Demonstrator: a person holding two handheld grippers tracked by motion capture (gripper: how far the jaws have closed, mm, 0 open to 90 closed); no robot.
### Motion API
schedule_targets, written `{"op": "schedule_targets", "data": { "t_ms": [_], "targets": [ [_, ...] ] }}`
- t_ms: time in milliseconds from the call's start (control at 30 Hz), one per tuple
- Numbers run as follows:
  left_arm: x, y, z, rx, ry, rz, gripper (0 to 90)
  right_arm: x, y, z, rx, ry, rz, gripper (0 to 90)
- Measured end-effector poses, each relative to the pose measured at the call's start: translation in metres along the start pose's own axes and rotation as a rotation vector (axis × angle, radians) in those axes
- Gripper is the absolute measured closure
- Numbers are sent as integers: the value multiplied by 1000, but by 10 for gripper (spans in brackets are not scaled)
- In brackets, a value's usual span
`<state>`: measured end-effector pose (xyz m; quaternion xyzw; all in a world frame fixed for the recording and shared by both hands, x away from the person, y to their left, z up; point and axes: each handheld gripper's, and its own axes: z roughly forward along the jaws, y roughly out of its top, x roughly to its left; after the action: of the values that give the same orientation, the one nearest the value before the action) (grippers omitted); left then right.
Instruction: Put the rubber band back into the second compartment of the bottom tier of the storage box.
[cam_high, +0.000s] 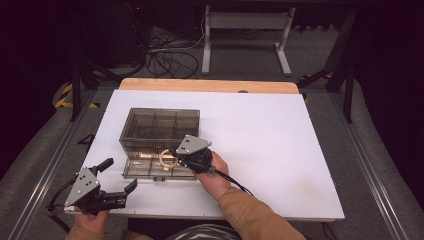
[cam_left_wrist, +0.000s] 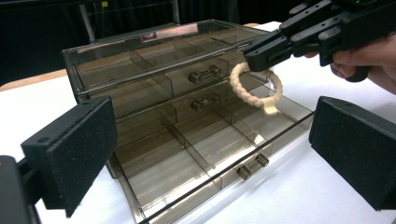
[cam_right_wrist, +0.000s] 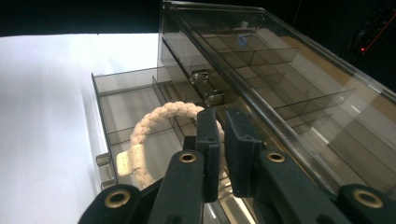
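- Leftmost, the left tongs (cam_high: 118, 177) wait wide open and empty near the counter's (cam_high: 280, 150) near-left corner.
- Next, the smoky box's (cam_high: 160, 127) bottom drawer (cam_left_wrist: 196, 163) stands pulled out, its compartments bare.
- Rightward, the right tongs (cam_left_wrist: 252, 55) pinch a rope ring (cam_left_wrist: 256, 88) above that drawer; best lower it inside one compartment, clear of dividers, before letting go.
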<state>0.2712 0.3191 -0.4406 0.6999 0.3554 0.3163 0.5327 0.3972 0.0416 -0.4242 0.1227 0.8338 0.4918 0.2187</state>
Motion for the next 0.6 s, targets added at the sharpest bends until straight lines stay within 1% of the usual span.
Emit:
{"op": "schedule_targets", "data": {
  "t_ms": [233,600],
  "targets": [
    [0,0,0,1,-1,0,18,7,-2,10,19,0,-26,846],
    [0,0,0,4,-3,1,18,15,-5,23,40,-34,-70,846]
  ]
}}
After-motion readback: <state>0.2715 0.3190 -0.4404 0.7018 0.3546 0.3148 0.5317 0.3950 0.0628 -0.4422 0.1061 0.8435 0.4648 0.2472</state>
